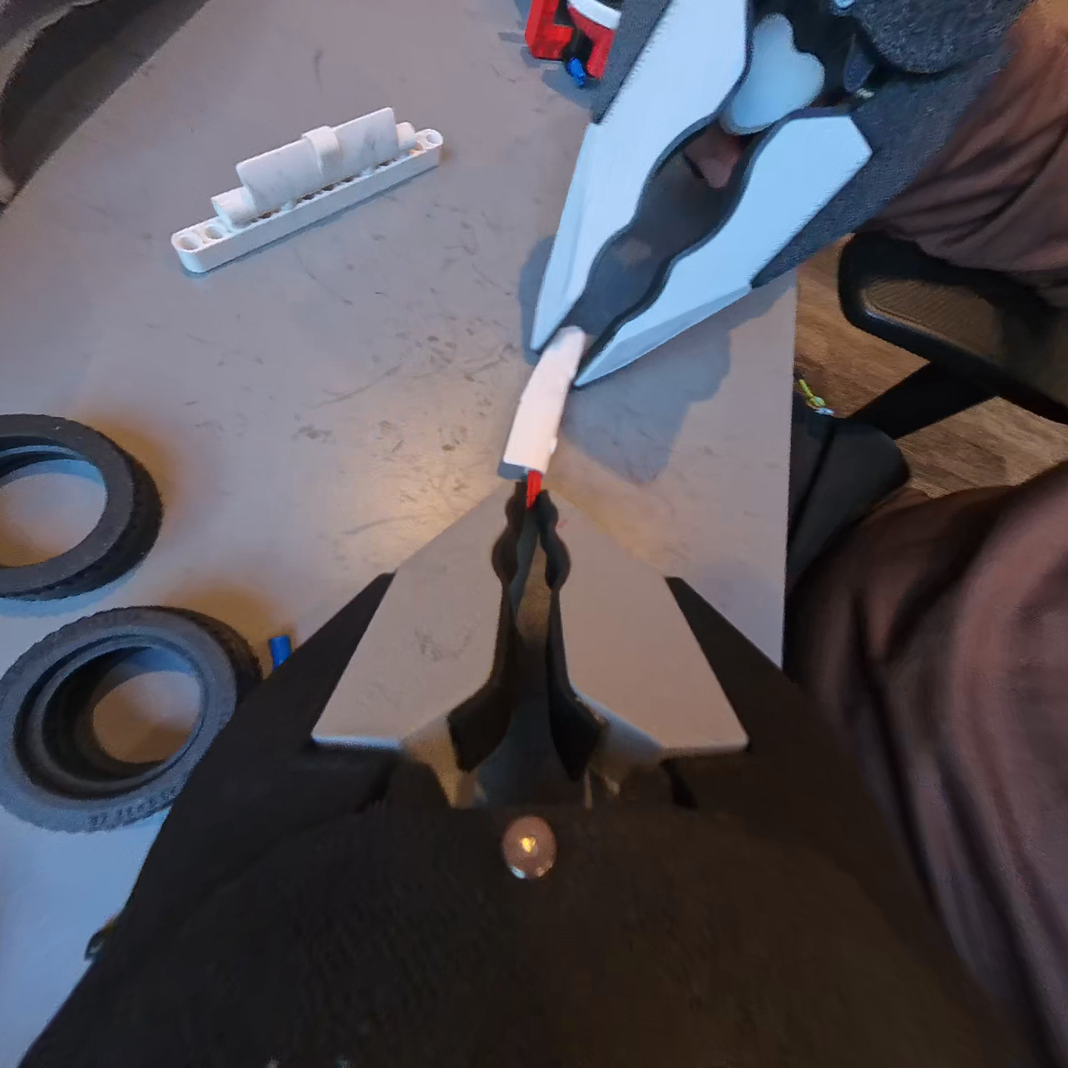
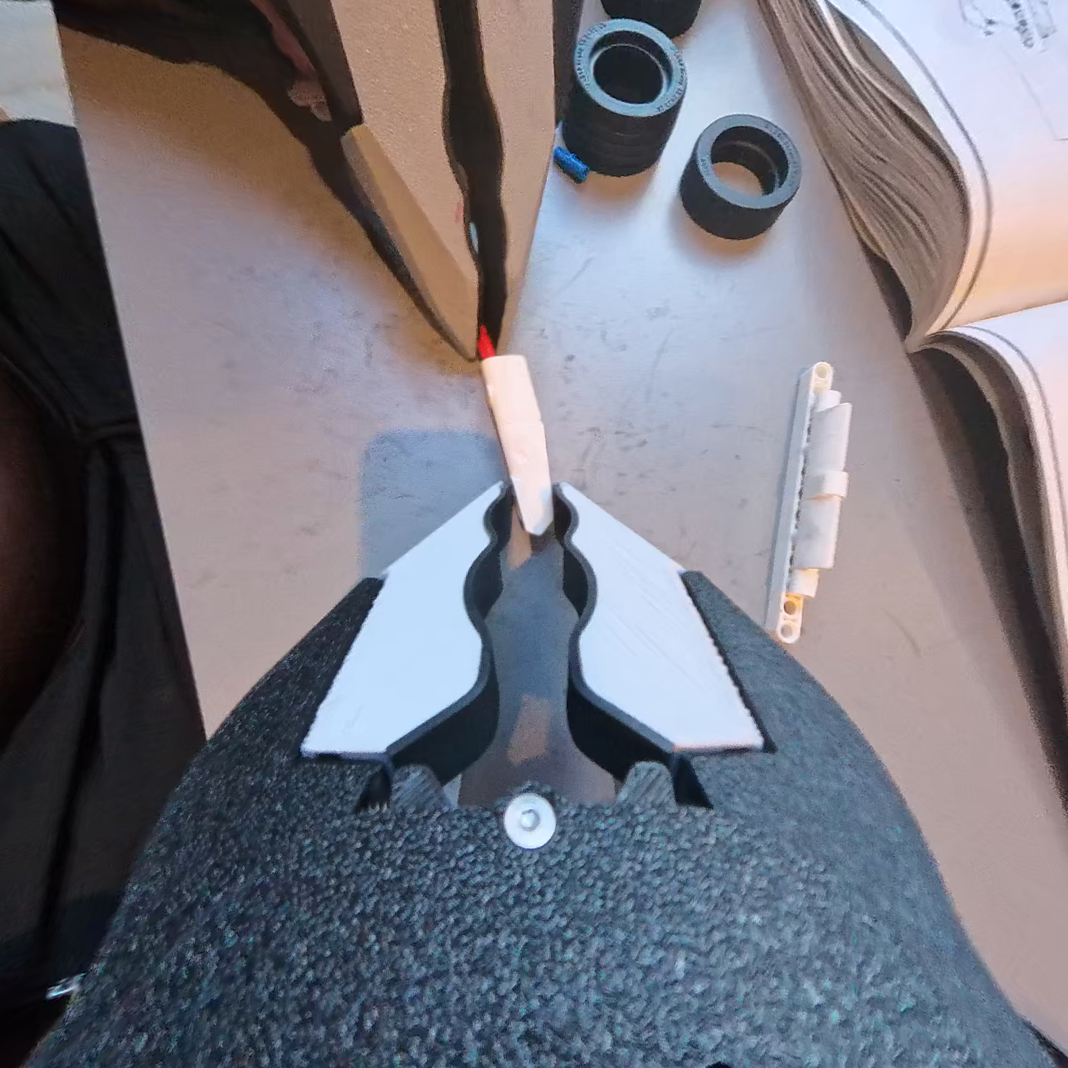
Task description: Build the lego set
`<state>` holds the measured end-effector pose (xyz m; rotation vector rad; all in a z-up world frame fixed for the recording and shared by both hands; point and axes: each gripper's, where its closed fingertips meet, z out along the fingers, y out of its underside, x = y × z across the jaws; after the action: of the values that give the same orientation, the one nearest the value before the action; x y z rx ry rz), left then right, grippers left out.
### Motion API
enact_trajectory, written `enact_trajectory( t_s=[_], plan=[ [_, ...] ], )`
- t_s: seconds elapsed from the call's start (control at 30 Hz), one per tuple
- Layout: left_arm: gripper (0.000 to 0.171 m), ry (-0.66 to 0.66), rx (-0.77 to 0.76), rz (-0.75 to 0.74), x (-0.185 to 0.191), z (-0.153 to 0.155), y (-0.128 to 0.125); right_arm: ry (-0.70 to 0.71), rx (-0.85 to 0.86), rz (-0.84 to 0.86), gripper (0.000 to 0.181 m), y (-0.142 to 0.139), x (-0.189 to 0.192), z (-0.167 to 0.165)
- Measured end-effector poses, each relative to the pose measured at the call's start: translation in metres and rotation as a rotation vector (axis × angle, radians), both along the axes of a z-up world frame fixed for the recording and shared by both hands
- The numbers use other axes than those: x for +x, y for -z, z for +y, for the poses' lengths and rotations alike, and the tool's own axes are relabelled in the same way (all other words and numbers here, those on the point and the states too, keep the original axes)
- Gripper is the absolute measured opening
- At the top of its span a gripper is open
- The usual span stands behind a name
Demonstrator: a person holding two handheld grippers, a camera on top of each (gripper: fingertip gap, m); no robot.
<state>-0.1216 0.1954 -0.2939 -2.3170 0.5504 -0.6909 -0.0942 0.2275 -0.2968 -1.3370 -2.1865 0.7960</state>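
Left wrist view: left gripper (image 1: 534,503) is seen clenched on a small red pin (image 1: 533,488), held above the grey table (image 1: 347,358) w/ only the pin's tip showing past the black fingertips. Right gripper (image 1: 569,361) is clamped on a slim white lego piece (image 1: 540,410); the piece's free end is touching the red pin, approx. in line with it. No containers are seen; parts are lying loose on the table. Far left, a long white beam assembly (image 1: 306,185) w/ round holes is laid flat. Two black tyres (image 1: 124,714) are resting near left, a blue pin (image 1: 279,647) just beside the nearer one. A red build (image 1: 563,32) is partly cut off at the far edge. Right wrist view: an open instruction booklet (image 2: 924,173) is lying at the right.
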Motion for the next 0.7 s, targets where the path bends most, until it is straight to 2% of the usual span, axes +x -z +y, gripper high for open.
enact_trajectory(
  t_s=[0.2, 0.43, 0.5, 0.57, 0.63, 0.7],
  plan=[
    [0.002, 0.027, 0.013, -0.043, 0.001, 0.0, -0.006, -0.025, 0.159, 0.069, 0.019, -0.003, -0.006, 0.0],
    [0.002, -0.023, 0.022, -0.114, 0.003, 0.003, -0.014, -0.059, 0.298, 0.126, 0.011, -0.004, -0.017, -0.008],
    [0.008, -0.03, 0.044, -0.168, 0.004, 0.003, -0.022, -0.056, 0.278, 0.134, 0.01, -0.003, -0.019, -0.011],
    [0.023, -0.035, 0.053, -0.222, 0.004, 0.001, -0.029, -0.049, 0.208, 0.134, 0.009, -0.005, -0.019, -0.015],
    [0.023, -0.041, 0.087, -0.232, 0.0, -0.001, -0.037, -0.037, 0.106, 0.15, 0.009, -0.012, -0.02, -0.018],
    [0.029, -0.046, 0.126, -0.212, -0.006, -0.003, -0.044, -0.025, -0.002, 0.169, 0.009, -0.022, -0.021, -0.022]
  ],
)
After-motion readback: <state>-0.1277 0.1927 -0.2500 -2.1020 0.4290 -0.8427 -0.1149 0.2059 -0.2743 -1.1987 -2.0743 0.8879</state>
